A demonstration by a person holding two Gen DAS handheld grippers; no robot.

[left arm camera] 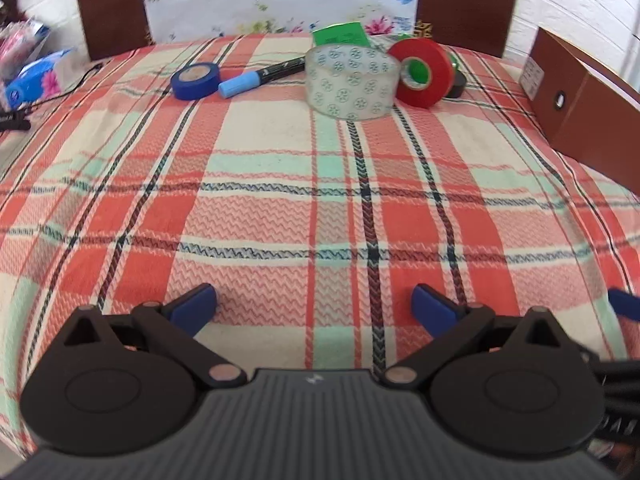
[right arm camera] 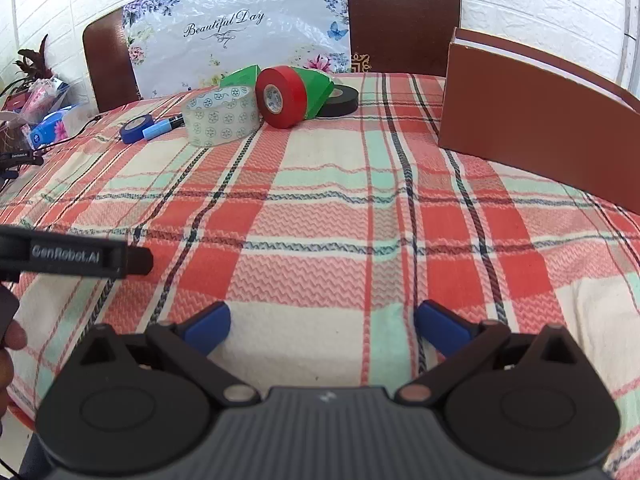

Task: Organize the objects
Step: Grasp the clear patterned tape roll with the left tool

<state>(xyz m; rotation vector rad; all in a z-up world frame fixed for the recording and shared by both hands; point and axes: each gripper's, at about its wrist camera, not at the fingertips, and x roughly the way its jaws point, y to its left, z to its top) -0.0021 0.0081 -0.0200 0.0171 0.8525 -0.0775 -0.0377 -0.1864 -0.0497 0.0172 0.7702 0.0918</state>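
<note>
Both the left gripper (left arm camera: 314, 306) and right gripper (right arm camera: 322, 322) hang over the plaid bench (left arm camera: 280, 208), jaws fully spread and empty. Far across it lie blue tape (left arm camera: 196, 80), a marker (left arm camera: 260, 77), clear tape (left arm camera: 352, 82), red tape (left arm camera: 420, 72); a brown box (right arm camera: 532, 120) stands right.

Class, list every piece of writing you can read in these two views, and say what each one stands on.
"Beautiful Day": floral plastic sheet behind the table.
"GenRobot.AI": black bar of the other handheld device, left edge of the right wrist view.
White label on the brown box: too small to read.
Red tape core print: blurred.
</note>
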